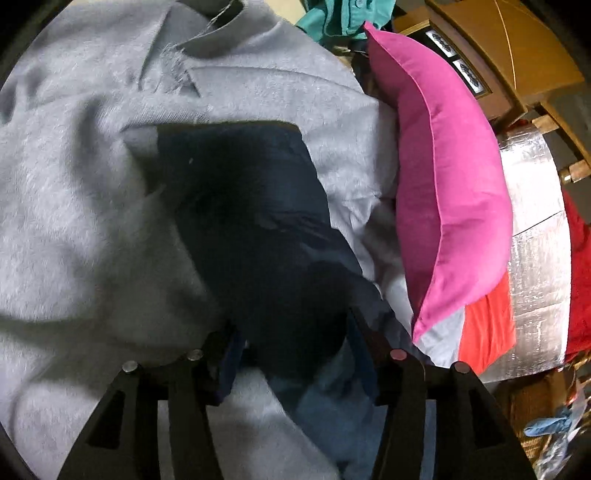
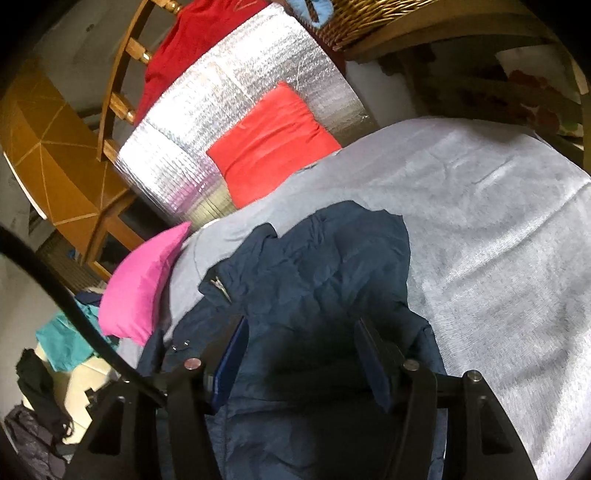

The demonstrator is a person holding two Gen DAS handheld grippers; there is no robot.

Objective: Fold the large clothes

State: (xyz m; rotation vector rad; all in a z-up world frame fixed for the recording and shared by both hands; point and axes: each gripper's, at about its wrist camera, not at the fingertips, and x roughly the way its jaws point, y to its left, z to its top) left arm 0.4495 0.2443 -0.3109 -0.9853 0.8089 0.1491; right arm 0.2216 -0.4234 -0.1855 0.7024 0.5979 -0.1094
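Seemingly mid-fold, the left wrist view shows the left gripper point(image 1: 291, 354) with its jaws apart, straddling a bunched end of the navy jacket point(image 1: 251, 221) without pinching it. The jacket lies on a grey blanket point(image 1: 74, 221), with one pink cushion point(image 1: 439, 177) just beside it and one orange-red cloth point(image 1: 487, 328) beyond. To fold well, I judge the jaws should close on a firm edge or seam, not loose padding, and both hands should lift evenly.

From the right wrist view, the right gripper point(image 2: 299, 358) also has its jaws apart around the jacket's other end; whether the fabric is touched, I cannot tell. One jacket, one zipper pull point(image 2: 221, 286), one silver foil mat point(image 2: 221, 110), one wicker basket point(image 2: 369, 18), one teal garment point(image 2: 66, 339).
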